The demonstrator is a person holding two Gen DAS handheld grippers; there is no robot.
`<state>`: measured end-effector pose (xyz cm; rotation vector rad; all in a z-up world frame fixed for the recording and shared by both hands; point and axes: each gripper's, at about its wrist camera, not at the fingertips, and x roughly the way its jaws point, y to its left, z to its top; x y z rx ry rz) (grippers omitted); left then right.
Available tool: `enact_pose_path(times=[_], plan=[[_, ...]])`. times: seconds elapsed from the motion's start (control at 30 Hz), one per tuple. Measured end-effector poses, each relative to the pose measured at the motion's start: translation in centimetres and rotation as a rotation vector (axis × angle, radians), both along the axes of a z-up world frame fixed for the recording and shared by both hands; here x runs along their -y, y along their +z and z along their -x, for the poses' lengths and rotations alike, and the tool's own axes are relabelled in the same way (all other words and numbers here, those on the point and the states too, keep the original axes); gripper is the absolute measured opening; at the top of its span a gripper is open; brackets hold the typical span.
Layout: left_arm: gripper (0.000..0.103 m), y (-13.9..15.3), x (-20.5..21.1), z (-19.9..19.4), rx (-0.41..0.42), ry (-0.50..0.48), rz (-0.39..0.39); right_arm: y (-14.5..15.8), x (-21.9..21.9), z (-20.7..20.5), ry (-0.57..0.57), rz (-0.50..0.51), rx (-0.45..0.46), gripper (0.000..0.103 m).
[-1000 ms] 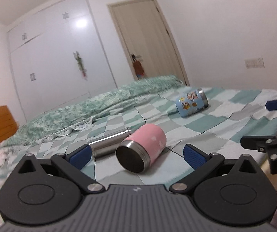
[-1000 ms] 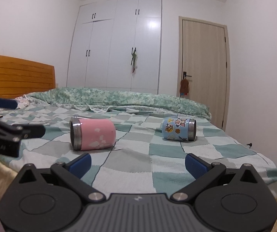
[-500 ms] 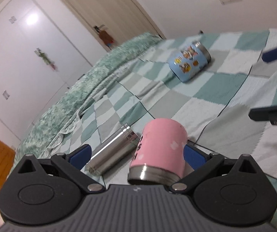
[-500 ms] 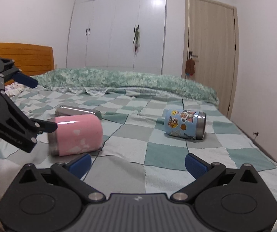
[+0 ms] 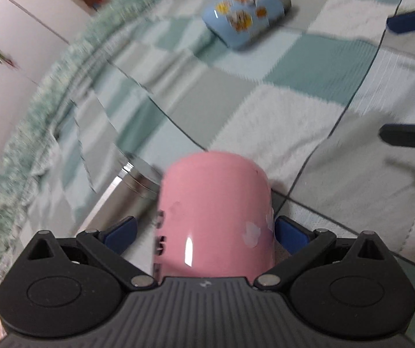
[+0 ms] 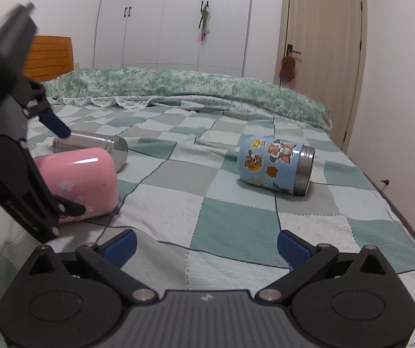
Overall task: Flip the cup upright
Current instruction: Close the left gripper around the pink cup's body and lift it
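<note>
A pink cup (image 5: 213, 214) lies on its side on the checked bedspread, base pointing away; it also shows in the right wrist view (image 6: 83, 179). My left gripper (image 5: 204, 233) is open and straddles the cup near its rim end, tilted down over it; its right pad seems to touch the cup, the left pad stands apart. A blue cup with cartoon stickers (image 5: 243, 26) lies on its side farther off (image 6: 274, 165). My right gripper (image 6: 206, 246) is open and empty above the bedspread, short of the blue cup.
A steel flask (image 6: 91, 143) lies on its side just behind the pink cup (image 5: 133, 191). A green quilt (image 6: 178, 87) is bunched along the far side of the bed. A wooden headboard (image 6: 48, 55), wardrobe and door stand behind.
My left gripper has moved forward and tilted down, so the pink cup now sits between its fingers. My right gripper has moved slightly closer to the blue cup.
</note>
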<state>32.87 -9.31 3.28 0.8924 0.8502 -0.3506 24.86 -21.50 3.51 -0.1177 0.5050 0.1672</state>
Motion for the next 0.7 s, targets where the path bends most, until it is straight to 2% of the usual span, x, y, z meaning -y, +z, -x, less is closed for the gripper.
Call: enact_pose_path(times=[0.03, 0.07, 0.17, 0.33, 0.47, 0.7], plan=[[0.098, -0.5, 0.1, -0.3, -0.02, 0.013, -0.007, -0.1, 0.1, -0.2, 0.007, -0.001, -0.004, 0.103], [0.086, -0.8, 0.0, -0.7, -0.04, 0.023, 0.0, -0.2, 0.1, -0.3, 0.016, -0.004, -0.006, 0.103], [0.085, -0.5, -0.1, -0.9, -0.041, 0.053, 0.03, -0.5, 0.2, -0.5, 0.025, -0.016, -0.01, 0.103], [0.085, -0.3, 0.2, 1.2, 0.003, 0.044, 0.007, 0.1, 0.6, 0.5, 0.027, -0.045, 0.008, 0.103], [0.085, 0.5, 1.0, 3.9, 0.018, -0.002, -0.005, 1.1, 0.7, 2.4, 0.027, -0.045, 0.025, 0.103], [0.085, 2.5, 2.5, 10.2, 0.097, -0.124, -0.012, 2.7, 1.1, 7.1, 0.022, -0.04, 0.043, 0.103]])
